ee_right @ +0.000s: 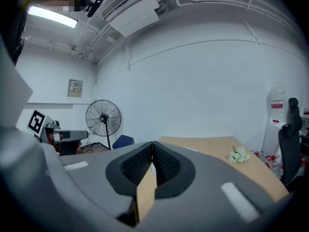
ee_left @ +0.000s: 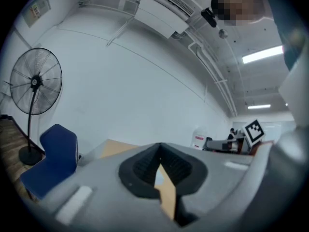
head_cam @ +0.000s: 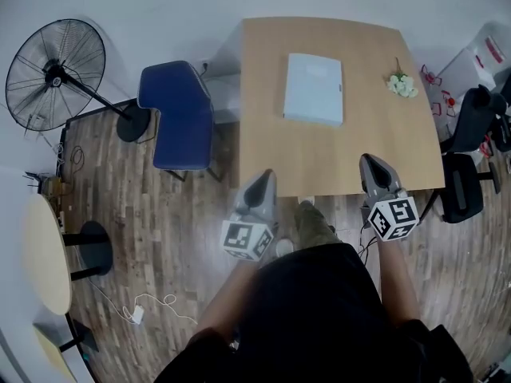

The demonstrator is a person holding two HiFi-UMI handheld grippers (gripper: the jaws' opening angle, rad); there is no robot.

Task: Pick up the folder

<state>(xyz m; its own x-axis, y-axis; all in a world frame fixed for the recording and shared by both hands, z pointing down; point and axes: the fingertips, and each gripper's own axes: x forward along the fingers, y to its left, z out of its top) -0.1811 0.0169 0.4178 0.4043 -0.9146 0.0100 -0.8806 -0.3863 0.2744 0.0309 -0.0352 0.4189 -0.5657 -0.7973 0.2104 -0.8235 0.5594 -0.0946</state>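
The folder [head_cam: 314, 88], pale blue and flat, lies on the far half of the wooden table [head_cam: 335, 158]. My left gripper [head_cam: 266, 175] hovers at the table's near edge, well short of the folder, with its jaws pressed together and nothing between them. My right gripper [head_cam: 370, 160] is just over the near edge further right, also shut and empty. In the left gripper view the jaws [ee_left: 160, 146] meet in a closed line, with the table [ee_left: 116, 149] beyond them. The right gripper view shows the same closed line [ee_right: 152, 145] above the tabletop [ee_right: 217, 146].
A small bunch of white flowers [head_cam: 403, 85] lies at the table's far right. A blue chair [head_cam: 180, 116] stands at the table's left, and a standing fan [head_cam: 56, 74] is beyond it. Black office chairs [head_cam: 467, 158] crowd the right side. Cables lie on the wood floor [head_cam: 152, 302].
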